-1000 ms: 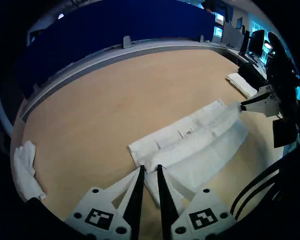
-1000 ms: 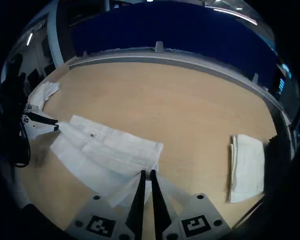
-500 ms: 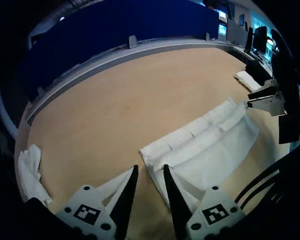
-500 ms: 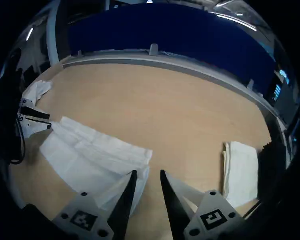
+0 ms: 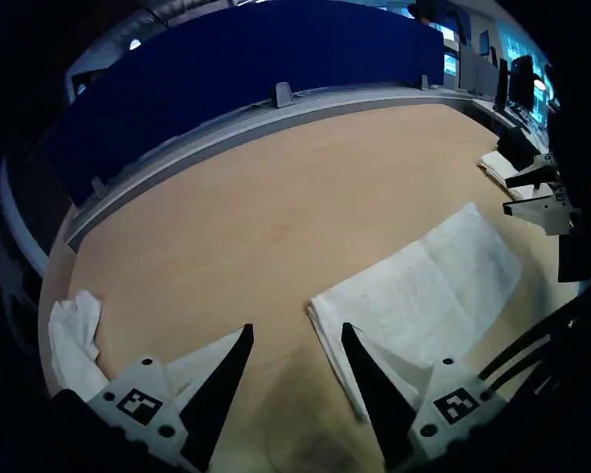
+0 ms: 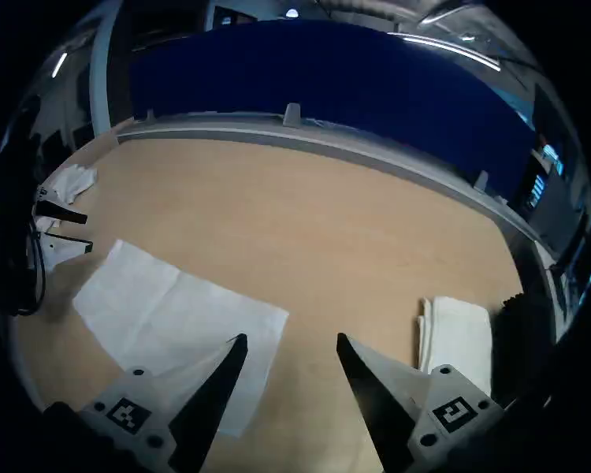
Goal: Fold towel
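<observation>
White terry towel (image 5: 421, 296) lies flat on the pale wooden counter (image 5: 280, 205), spread as a rough rectangle, and from the left gripper view I see it just ahead and to the right of my left gripper (image 5: 295, 329). That gripper stands wide open and holds nothing, with bare counter between its two fingers. Its right-hand finger overlaps the towel's near edge, where the cloth shows more than one layer, but I cannot tell whether it touches. At the towel's far end my right gripper (image 5: 506, 195) hangs near the corner, apart from the cloth, its fingers also spread.

From the right gripper view, my right gripper (image 6: 291, 339) is likewise wide open and empty, wood showing between the fingers. The towel (image 6: 177, 311) lies ahead and to the left, its near corner passing under the left-hand finger. The left gripper (image 6: 88, 232) sits at the towel's far end, its fingers parted.

A folded towel (image 6: 457, 343) rests on the counter to the right of my right gripper, well apart from the spread one. A crumpled cloth (image 6: 67, 181) lies beyond the left gripper. A dark blue partition (image 6: 335, 71) runs along the counter's far edge.
</observation>
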A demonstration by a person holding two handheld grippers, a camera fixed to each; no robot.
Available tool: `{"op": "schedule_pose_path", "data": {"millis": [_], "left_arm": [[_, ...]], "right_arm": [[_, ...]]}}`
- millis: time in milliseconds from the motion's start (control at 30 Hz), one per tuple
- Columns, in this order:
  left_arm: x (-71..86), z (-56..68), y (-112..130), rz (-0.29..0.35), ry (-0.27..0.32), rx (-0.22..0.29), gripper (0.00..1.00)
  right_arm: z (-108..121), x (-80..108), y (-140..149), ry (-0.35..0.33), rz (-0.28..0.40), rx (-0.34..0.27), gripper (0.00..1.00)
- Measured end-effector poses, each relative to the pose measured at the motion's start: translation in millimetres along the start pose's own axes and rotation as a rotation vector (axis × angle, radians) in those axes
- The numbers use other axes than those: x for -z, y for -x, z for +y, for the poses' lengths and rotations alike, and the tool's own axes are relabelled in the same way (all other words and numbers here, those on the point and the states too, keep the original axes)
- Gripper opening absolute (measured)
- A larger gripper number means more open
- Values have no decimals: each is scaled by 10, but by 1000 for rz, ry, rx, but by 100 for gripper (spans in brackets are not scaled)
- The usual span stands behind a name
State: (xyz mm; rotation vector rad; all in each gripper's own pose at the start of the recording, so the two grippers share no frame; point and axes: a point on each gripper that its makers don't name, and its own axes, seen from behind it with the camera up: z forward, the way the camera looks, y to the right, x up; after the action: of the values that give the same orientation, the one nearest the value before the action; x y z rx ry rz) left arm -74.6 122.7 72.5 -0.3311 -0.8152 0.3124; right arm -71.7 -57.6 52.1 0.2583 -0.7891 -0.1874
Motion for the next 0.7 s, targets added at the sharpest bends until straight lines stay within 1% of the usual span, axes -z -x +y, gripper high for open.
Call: {"op": "schedule_pose_path", "data": {"millis": [200, 367, 533, 700], "left_arm": [[146, -5, 63, 7, 4, 36, 82], [323, -41, 157, 17, -4, 67, 82], [531, -81, 331, 13, -22, 96, 82], [743, -86, 546, 7, -36, 125, 82]], "right_arm": [[-13, 128, 46, -7, 9, -17, 90], [7, 276, 109, -2, 12, -21, 90], [26, 453, 195, 2, 9, -14, 90], [18, 626, 313, -2, 0, 3, 90]]}}
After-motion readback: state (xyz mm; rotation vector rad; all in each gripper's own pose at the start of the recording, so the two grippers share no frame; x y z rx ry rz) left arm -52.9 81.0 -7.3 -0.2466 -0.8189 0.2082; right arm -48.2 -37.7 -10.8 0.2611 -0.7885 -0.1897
